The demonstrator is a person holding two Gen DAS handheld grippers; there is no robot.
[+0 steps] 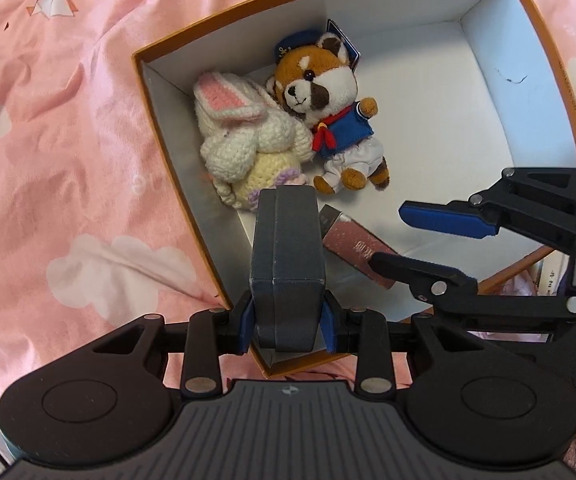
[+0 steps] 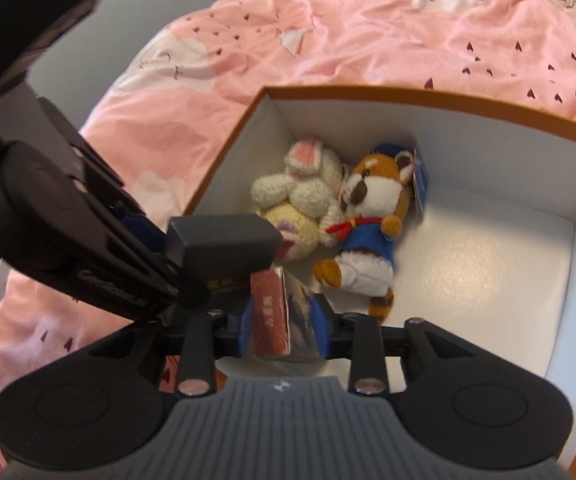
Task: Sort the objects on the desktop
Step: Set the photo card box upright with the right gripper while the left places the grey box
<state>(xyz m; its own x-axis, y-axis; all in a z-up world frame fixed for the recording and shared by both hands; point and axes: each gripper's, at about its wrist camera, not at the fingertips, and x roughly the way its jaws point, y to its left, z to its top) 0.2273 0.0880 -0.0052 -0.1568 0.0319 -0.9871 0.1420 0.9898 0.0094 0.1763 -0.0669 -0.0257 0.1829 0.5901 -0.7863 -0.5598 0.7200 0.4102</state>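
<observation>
My left gripper [image 1: 288, 320] points straight down and is shut on a dark grey box [image 1: 286, 256], held over the near corner of an orange-rimmed carton [image 1: 248, 8] with white inside walls. In the right wrist view that grey box [image 2: 224, 240] hangs at the left. A small red box [image 2: 272, 312] sits between the blue pads of my right gripper [image 2: 282, 320]; the pads stand slightly off it. From the left wrist view the red box [image 1: 351, 244] lies on the carton floor at the tips of the right gripper [image 1: 387, 236]. A crochet bunny [image 1: 240, 128] and a sailor red-panda plush [image 1: 327, 92] lie inside.
The carton rests on a pink printed bedcover [image 1: 68, 140]. Bare white floor fills the carton's right half [image 1: 427, 120]. Printed paper [image 1: 547, 280] shows beyond the carton's near right edge. Grey floor [image 2: 128, 20] lies past the bed's edge.
</observation>
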